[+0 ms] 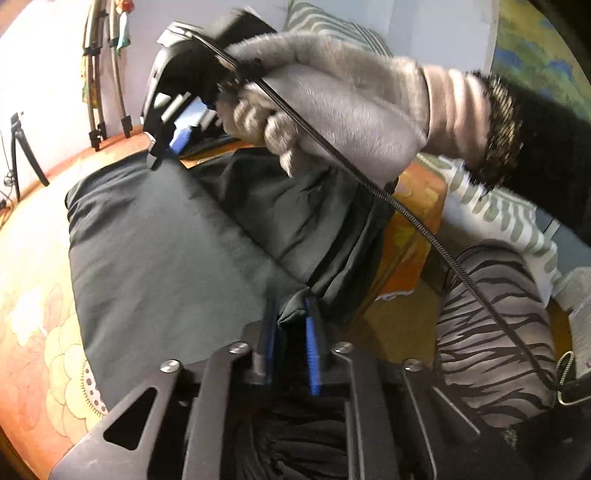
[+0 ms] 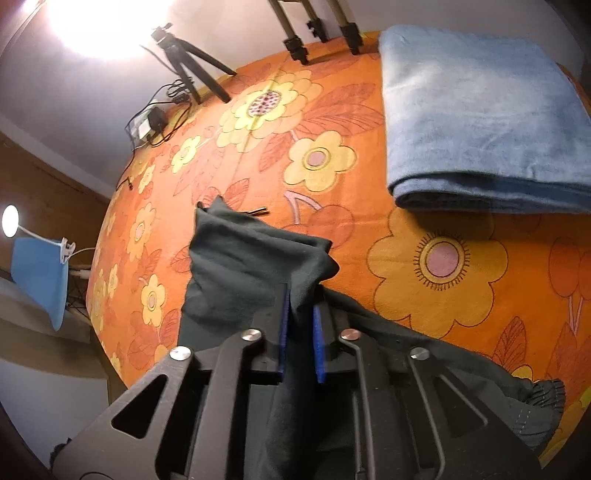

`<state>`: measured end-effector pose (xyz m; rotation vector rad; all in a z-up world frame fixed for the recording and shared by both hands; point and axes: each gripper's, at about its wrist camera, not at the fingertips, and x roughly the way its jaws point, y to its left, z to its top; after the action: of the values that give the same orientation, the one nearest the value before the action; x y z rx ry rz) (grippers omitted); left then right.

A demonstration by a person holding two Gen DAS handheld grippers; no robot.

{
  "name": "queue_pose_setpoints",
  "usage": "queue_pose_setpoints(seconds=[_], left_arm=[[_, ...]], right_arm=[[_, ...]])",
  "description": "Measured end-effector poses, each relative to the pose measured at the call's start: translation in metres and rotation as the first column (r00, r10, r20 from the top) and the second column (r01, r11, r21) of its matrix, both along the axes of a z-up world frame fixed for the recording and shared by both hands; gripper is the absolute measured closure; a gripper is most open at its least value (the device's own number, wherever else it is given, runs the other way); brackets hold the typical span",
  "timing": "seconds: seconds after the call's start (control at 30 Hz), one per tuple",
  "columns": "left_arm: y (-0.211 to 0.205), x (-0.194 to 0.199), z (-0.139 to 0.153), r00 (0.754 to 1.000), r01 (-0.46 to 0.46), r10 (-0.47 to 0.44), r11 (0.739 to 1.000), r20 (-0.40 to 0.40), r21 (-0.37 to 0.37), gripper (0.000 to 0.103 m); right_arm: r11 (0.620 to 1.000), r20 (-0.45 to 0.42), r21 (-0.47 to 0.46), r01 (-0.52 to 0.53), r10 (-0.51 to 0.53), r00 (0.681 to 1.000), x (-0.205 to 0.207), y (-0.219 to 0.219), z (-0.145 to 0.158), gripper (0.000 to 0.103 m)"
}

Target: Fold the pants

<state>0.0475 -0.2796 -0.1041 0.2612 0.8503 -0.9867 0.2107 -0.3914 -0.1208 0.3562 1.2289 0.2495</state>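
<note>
A folded blue towel [image 2: 480, 122] lies on the orange floral bedsheet [image 2: 258, 147] near tripods [image 2: 188, 62].

Both views are fisheye, with straight lines bowed and black corners at the frame edges. In the right wrist view a lamp [image 2: 99, 22] at upper left blows out to white glare on the wall, and a smaller light [image 2: 10, 220] glows at the left edge; the orange sheet [image 2: 424, 288] is bright and warm. The left wrist view is dimmer, and its gloved hand [image 1: 332, 99] at upper centre is smeared by motion blur. The blue towel [image 2: 480, 110] looks soft.
</note>
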Motion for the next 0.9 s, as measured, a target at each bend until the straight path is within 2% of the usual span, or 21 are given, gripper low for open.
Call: queue_pose_setpoints(seconds=[0.07, 0.17, 0.23, 0.27, 0.37, 0.6, 0.77, 0.9], left_arm=[[0.007, 0.004, 0.003, 1.0, -0.017, 0.016, 1.0, -0.024, -0.024, 0.096], [0.019, 0.013, 0.006, 0.997, -0.05, 0.045, 0.996, -0.069, -0.073, 0.097], [0.025, 0.015, 0.01, 0.995, -0.063, 0.054, 0.993, -0.088, -0.097, 0.097], [0.027, 0.016, 0.011, 0.994, -0.063, 0.052, 0.992, -0.098, -0.111, 0.097], [0.028, 0.012, 0.019, 0.995, -0.055, 0.045, 0.991, -0.084, -0.121, 0.098], [0.025, 0.004, 0.039, 0.998, -0.009, -0.002, 0.983, -0.06, -0.184, 0.098], [0.001, 0.003, 0.048, 0.997, 0.054, -0.066, 0.974, -0.048, -0.221, 0.098], [-0.031, -0.001, 0.049, 0.989, 0.132, -0.145, 0.96, -0.036, -0.246, 0.098]], right_arm=[[1.0, 0.003, -0.019, 0.016, -0.015, 1.0, 0.002, -0.003, -0.003, 0.069], [1.0, -0.004, -0.002, 0.017, -0.017, 1.0, 0.005, -0.004, -0.009, 0.068], [1.0, 0.001, -0.003, 0.011, -0.011, 1.0, 0.005, -0.002, -0.009, 0.076], [1.0, 0.006, -0.001, 0.004, -0.004, 1.0, 0.005, 0.001, -0.009, 0.087], [1.0, 0.021, -0.019, 0.008, -0.007, 1.0, 0.004, 0.005, -0.004, 0.093], [0.997, 0.106, -0.066, 0.025, -0.018, 0.994, -0.005, 0.001, 0.032, 0.096], [0.99, 0.146, -0.135, 0.041, -0.021, 0.989, -0.016, -0.016, 0.059, 0.097], [0.978, 0.153, -0.196, 0.077, -0.047, 0.987, -0.028, -0.046, 0.072, 0.097]])
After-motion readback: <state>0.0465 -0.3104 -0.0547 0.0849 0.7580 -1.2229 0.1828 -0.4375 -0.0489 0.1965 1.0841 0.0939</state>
